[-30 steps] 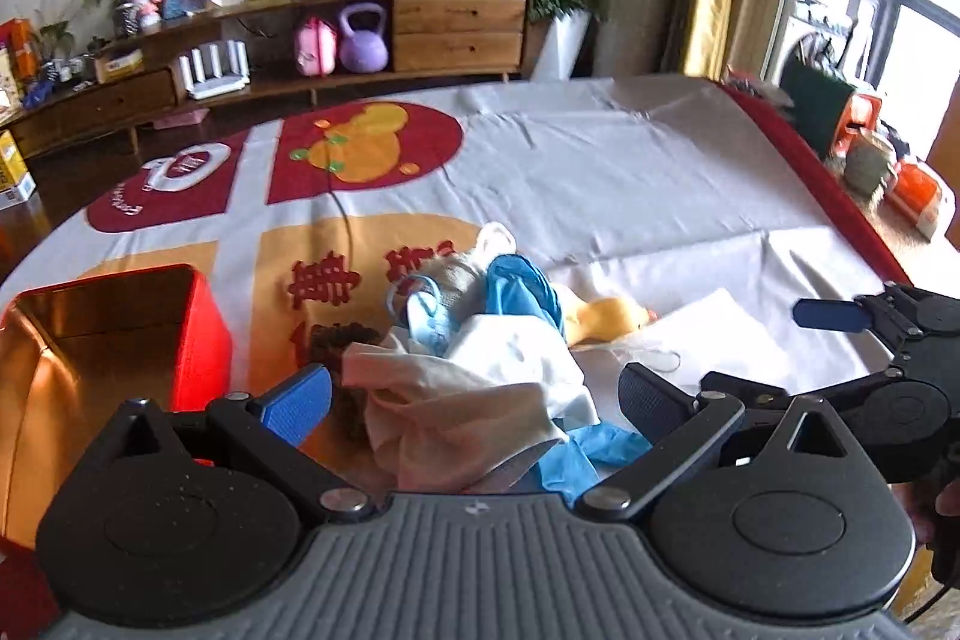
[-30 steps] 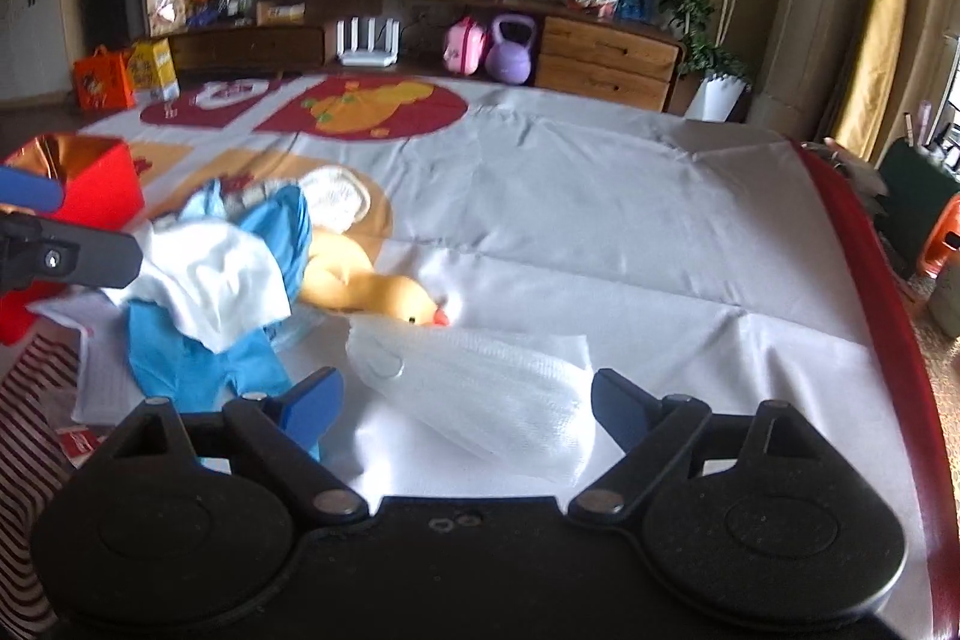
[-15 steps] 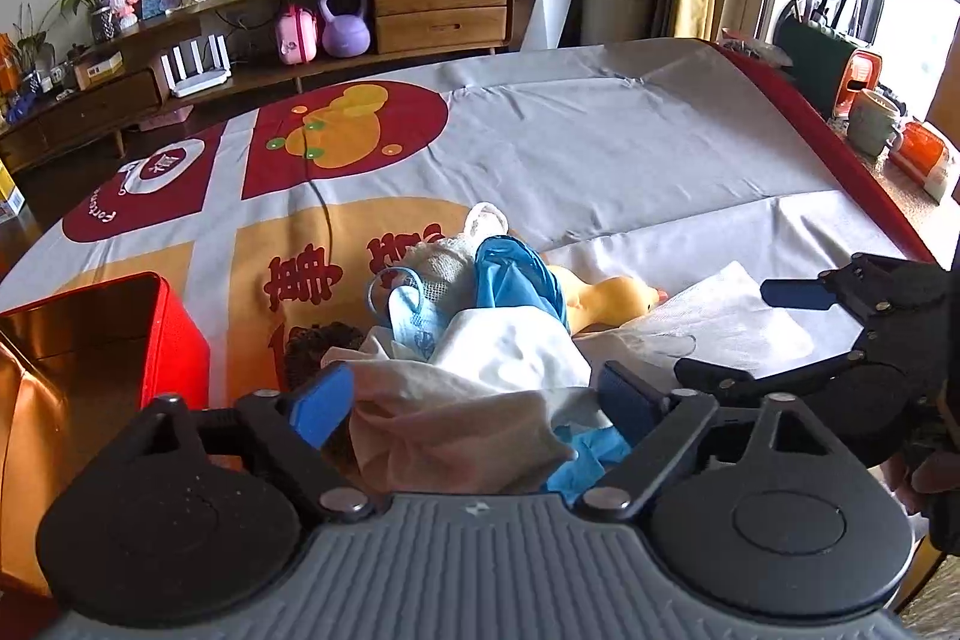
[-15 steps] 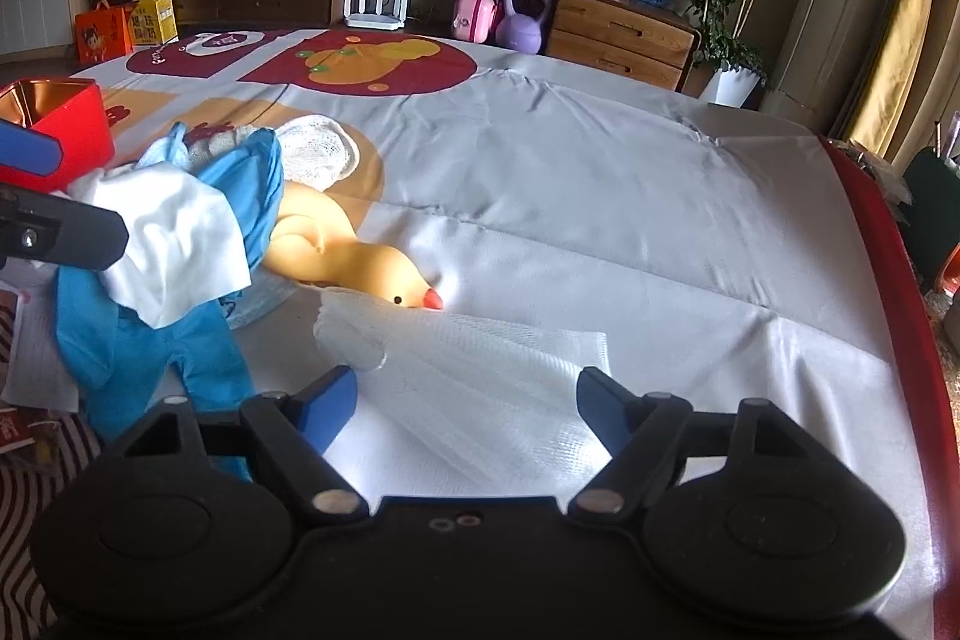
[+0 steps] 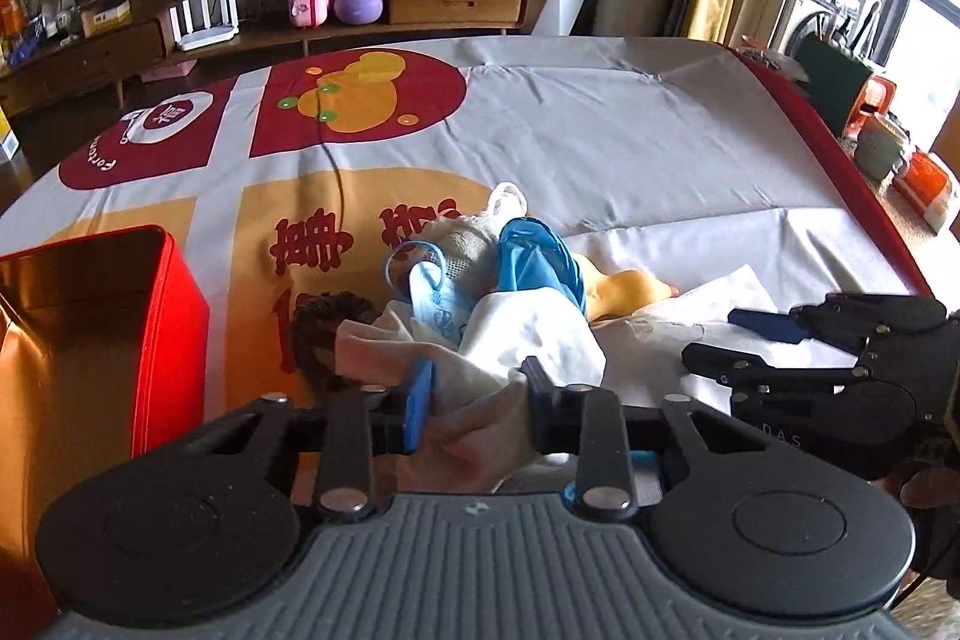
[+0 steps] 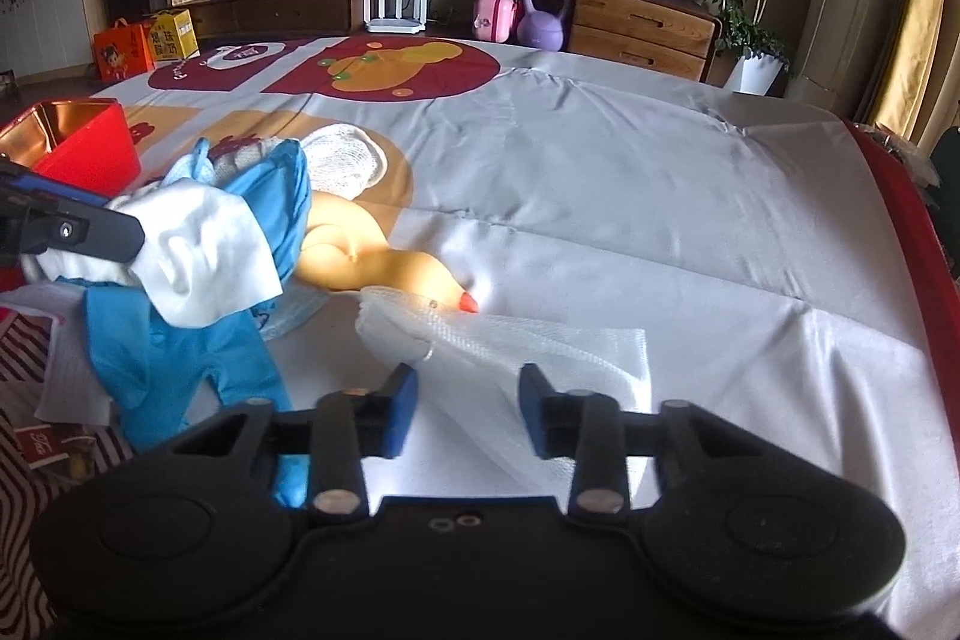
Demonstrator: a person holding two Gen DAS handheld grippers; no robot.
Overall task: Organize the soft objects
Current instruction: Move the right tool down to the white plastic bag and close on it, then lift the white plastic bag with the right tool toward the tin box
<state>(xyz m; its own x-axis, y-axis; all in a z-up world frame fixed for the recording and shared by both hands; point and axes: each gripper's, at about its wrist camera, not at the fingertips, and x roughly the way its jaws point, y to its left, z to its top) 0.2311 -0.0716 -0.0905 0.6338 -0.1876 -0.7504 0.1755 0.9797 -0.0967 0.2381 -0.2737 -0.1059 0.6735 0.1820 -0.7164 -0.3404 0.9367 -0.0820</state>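
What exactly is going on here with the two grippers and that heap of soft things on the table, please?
A person is sorting a pile of soft items on a cloth-covered table. The left gripper has just been closing and now pinches the white cloth at the near edge of the pile. The right gripper has also been closing, around the white mesh sheet beside the yellow duck; whether its pads press it yet is unclear. An open red box waits at the left.
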